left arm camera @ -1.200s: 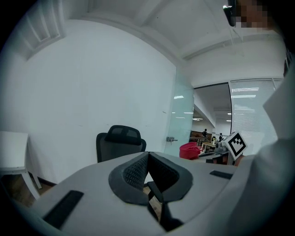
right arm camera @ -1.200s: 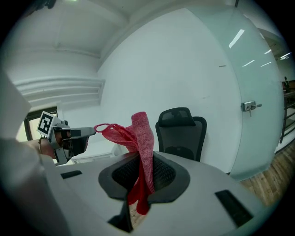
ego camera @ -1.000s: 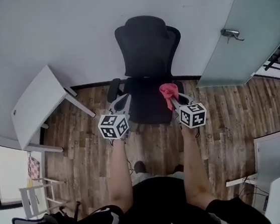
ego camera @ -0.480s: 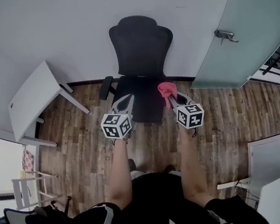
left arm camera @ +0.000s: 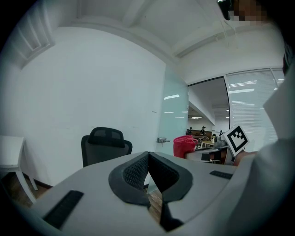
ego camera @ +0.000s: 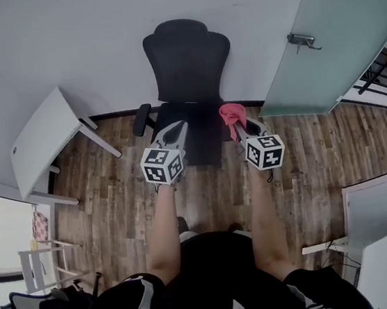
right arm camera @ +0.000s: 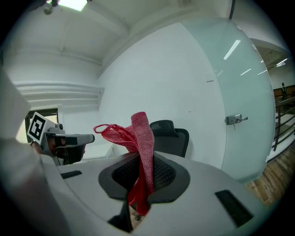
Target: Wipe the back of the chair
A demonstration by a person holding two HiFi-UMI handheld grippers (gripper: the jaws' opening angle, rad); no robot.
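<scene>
Black chair [ego camera: 187,59] stood w/ its backrest toward the white wall [ego camera: 81,38], ahead of both tools, apart from them. Right tool [ego camera: 237,125] was clamped on a red cloth [ego camera: 230,113], which stuck up past the tips. Left tool [ego camera: 178,127] had its jaws pressed together, nothing btwn them.

Bright, even indoor light. A ceiling lamp [right arm camera: 70,4] glares at the top of the right gripper view, and lamp streaks glint on the glass door [right arm camera: 249,83]. Shadows are soft. Every view bends straight lines – both gripper views fade to black corners. The cloth [right arm camera: 144,138] is sharp; the black chair [ego camera: 187,60] shows little detail.
</scene>
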